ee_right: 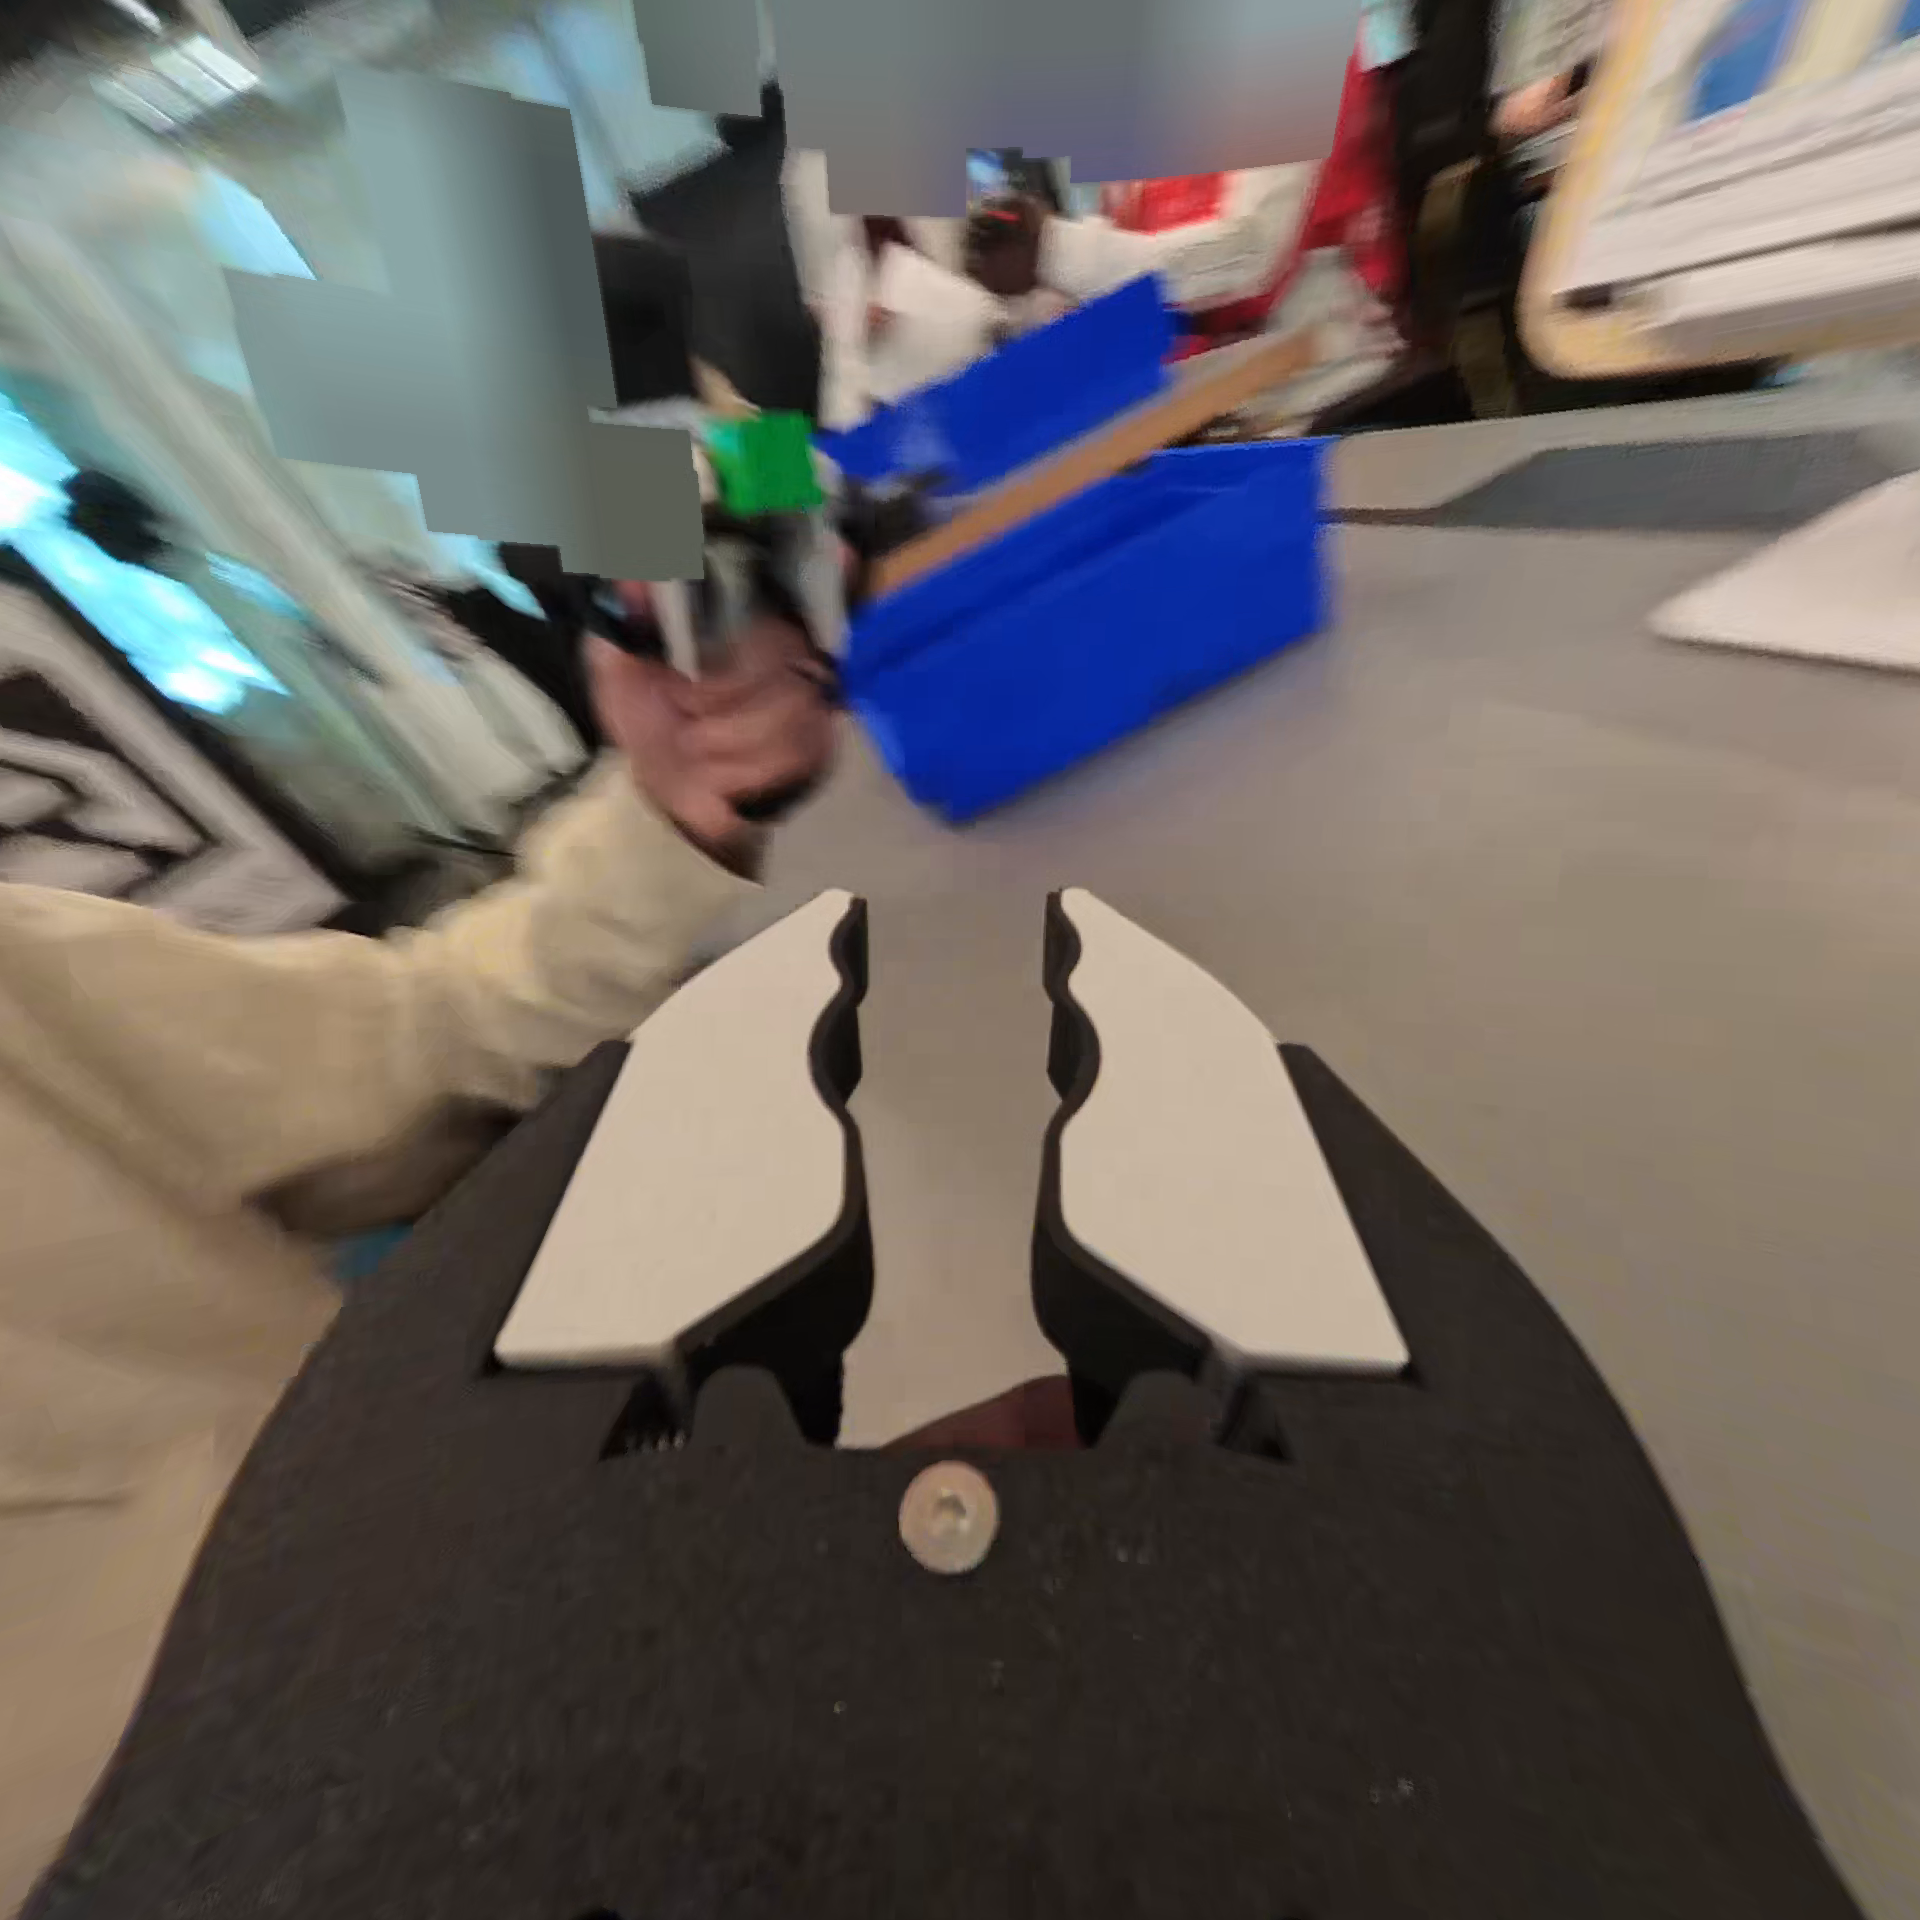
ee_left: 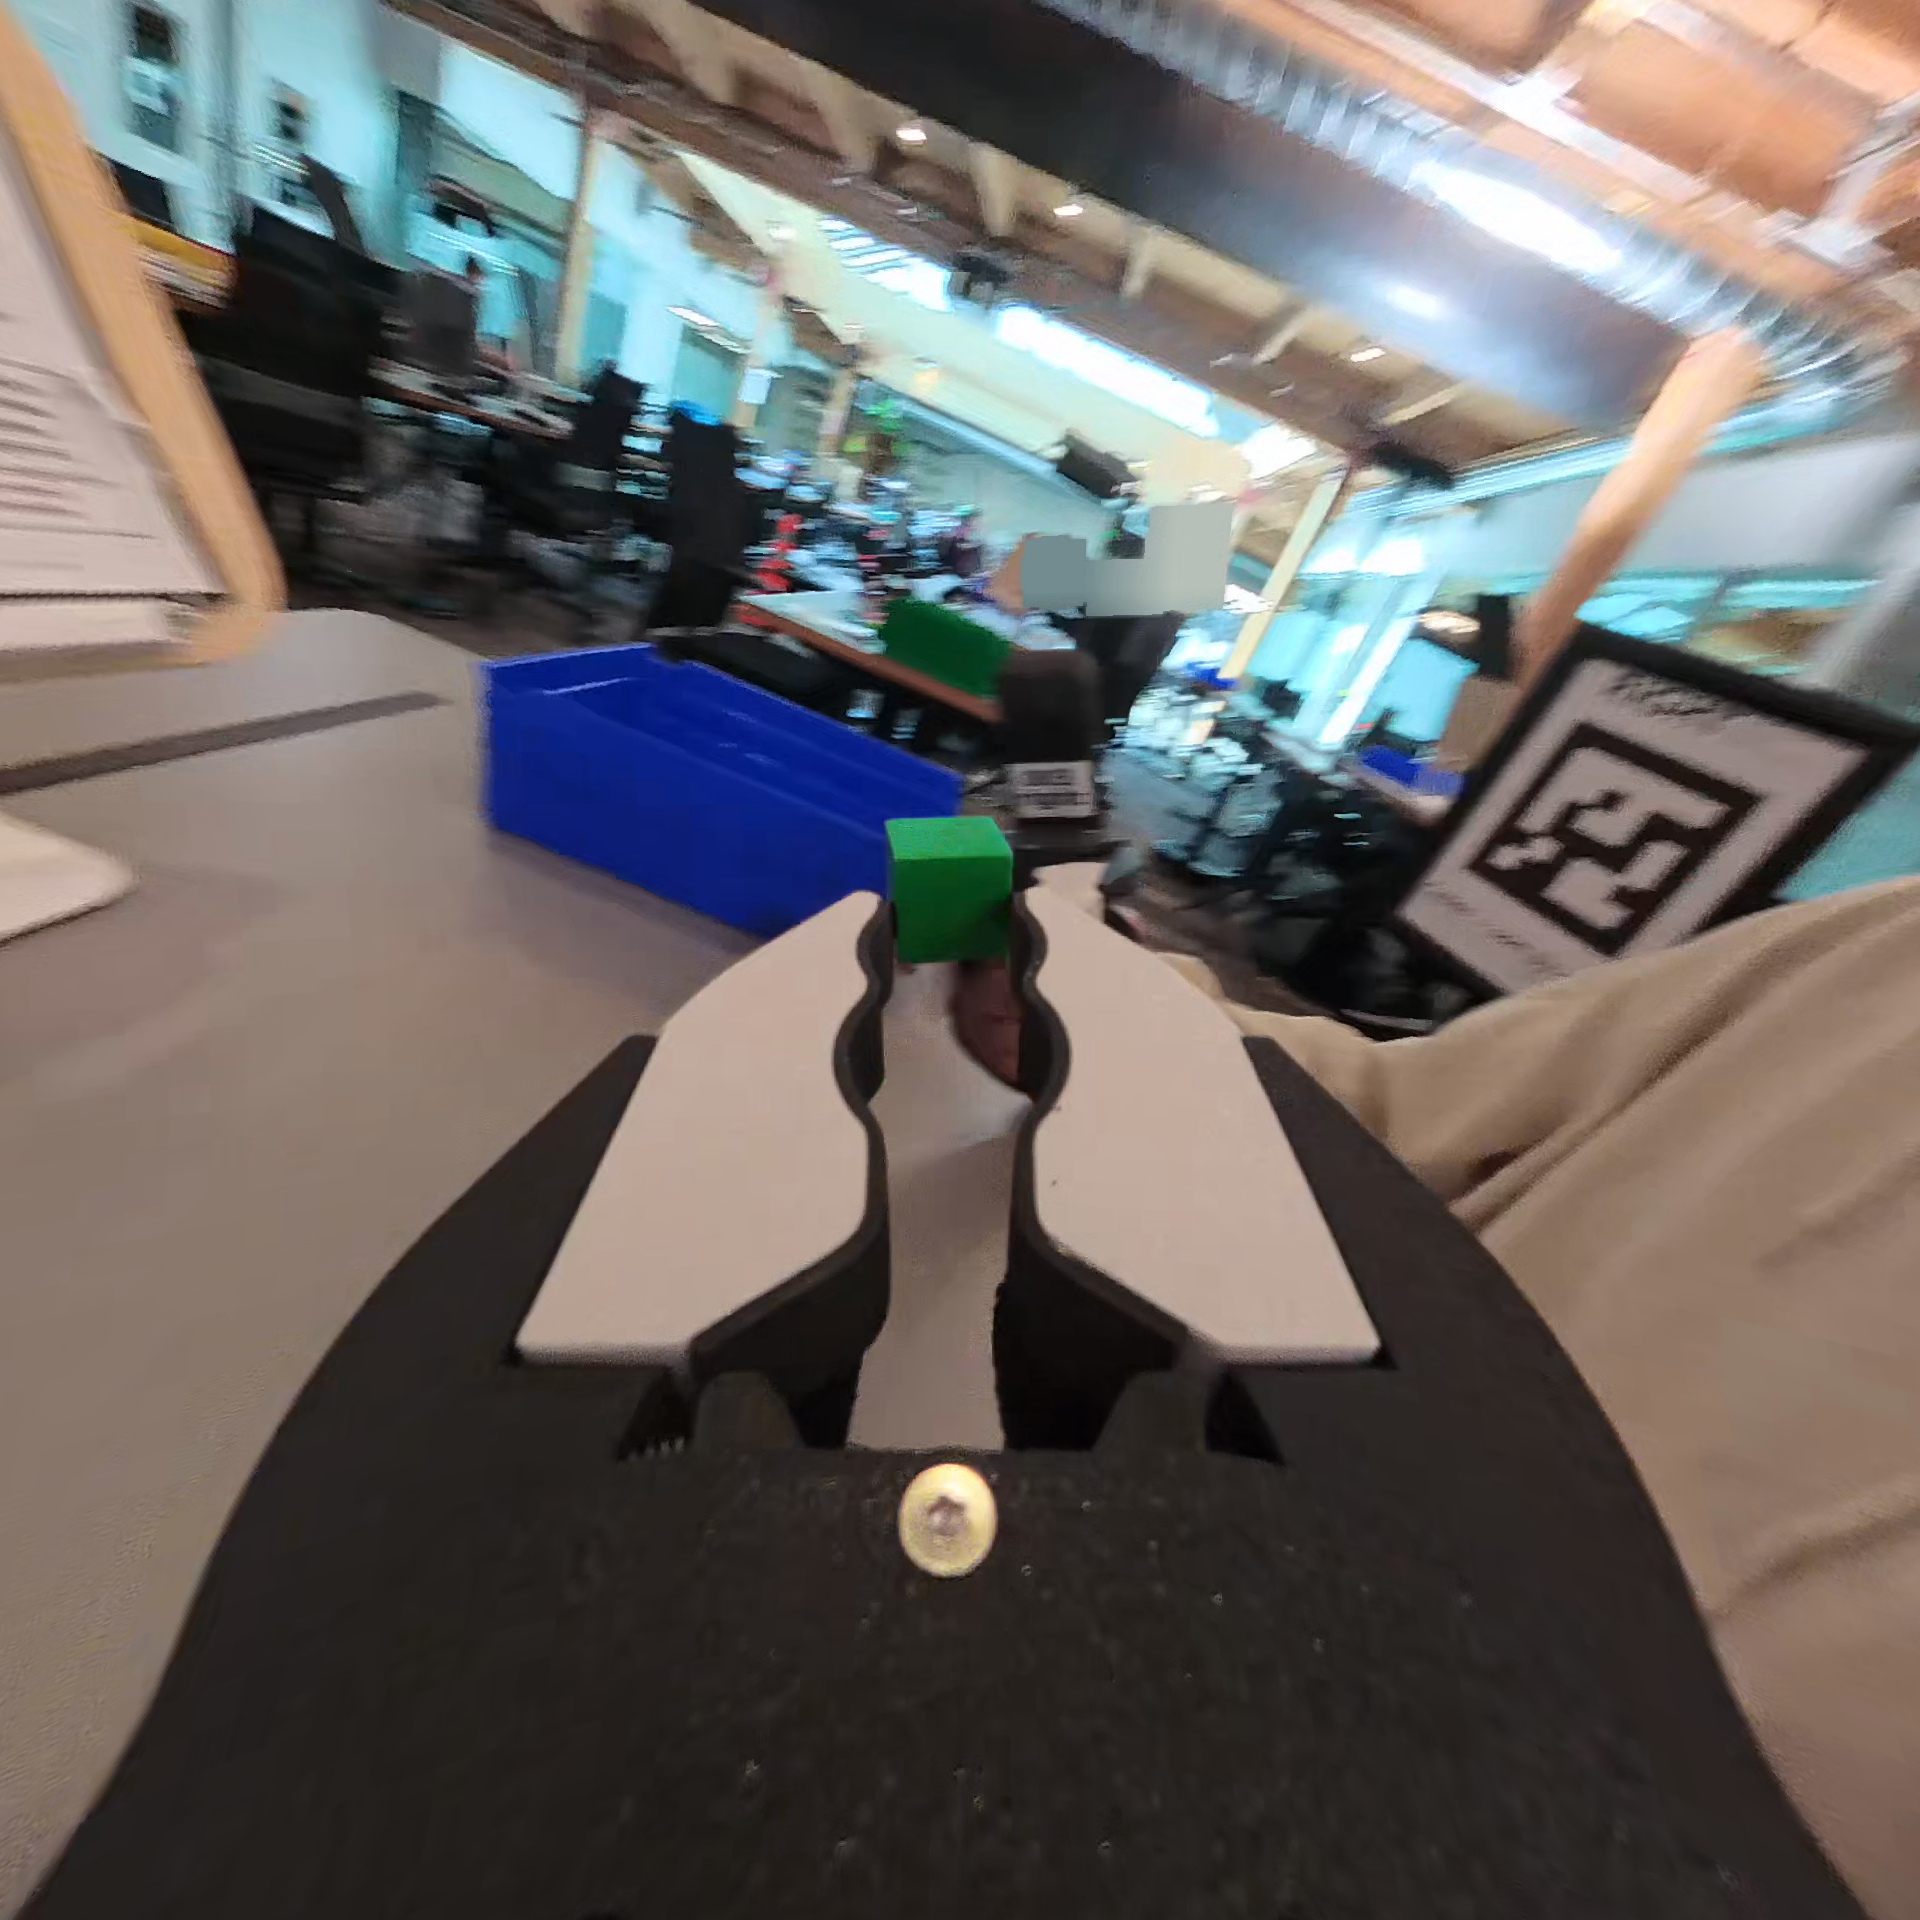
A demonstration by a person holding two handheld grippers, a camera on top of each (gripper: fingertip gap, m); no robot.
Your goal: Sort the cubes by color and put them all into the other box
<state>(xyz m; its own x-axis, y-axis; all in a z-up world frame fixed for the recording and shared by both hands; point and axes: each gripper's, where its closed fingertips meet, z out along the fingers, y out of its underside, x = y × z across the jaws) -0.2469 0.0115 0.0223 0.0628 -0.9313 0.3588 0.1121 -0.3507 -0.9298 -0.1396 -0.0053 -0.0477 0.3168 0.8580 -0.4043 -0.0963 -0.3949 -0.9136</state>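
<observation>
My left gripper point(ee_left: 951, 920) is clamped on a green cube point(ee_left: 951, 902), held only at the very fingertips and raised above the grey worktop point(ee_left: 312, 1039). The blue box point(ee_left: 686, 774) sits ahead and a little to the left, well apart from the cube. My right gripper point(ee_right: 954, 914) hangs with its jaws apart and nothing between them, low over the worktop.

The grip is my main worry: with so little of the cube between the tips, a quick swing could twist it loose and drop it short of the box. Both views are smeared, so I judge I am moving fast, which makes that likelier. The box seems to have a divider, though blur leaves me unsure; releasing too early could land the cube on the wrong side or on the rim.
</observation>
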